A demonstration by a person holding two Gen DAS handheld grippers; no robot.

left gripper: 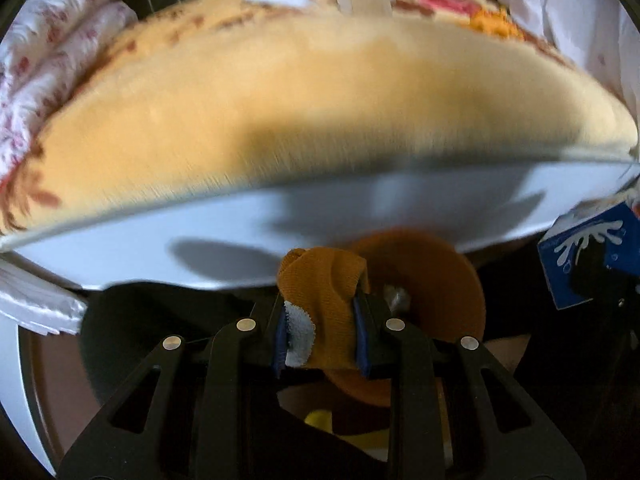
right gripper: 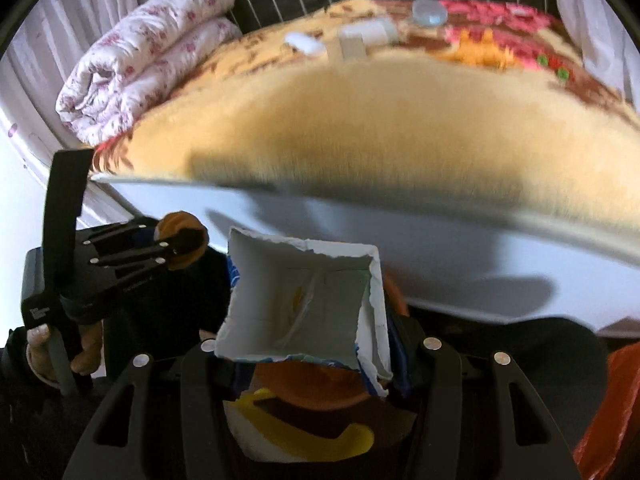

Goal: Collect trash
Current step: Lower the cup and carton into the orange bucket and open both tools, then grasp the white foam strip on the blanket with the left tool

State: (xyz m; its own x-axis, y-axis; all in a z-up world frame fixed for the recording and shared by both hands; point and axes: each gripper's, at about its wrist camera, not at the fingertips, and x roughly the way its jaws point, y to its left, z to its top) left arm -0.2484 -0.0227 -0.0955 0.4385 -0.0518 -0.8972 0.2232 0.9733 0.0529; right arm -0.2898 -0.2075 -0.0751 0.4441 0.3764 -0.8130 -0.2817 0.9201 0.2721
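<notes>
My left gripper (left gripper: 322,328) is shut on an orange-brown cloth piece (left gripper: 320,280) with a white tag, held in front of the bed's white side. It also shows in the right wrist view (right gripper: 182,246), at the left. My right gripper (right gripper: 316,360) is shut on a torn-open white milk carton (right gripper: 300,304); its blue printed side shows at the right edge of the left wrist view (left gripper: 588,248). Below both grippers an orange container (left gripper: 432,276) sits in the dark, with a yellow and white wrapper (right gripper: 300,428) beside it.
A bed with a yellow furry blanket (right gripper: 360,120) fills the upper view, with small white items (right gripper: 360,36) on it. A folded floral quilt (right gripper: 140,56) lies at its left end. A red plastic bag (right gripper: 612,412) is at the lower right. Window bars stand behind.
</notes>
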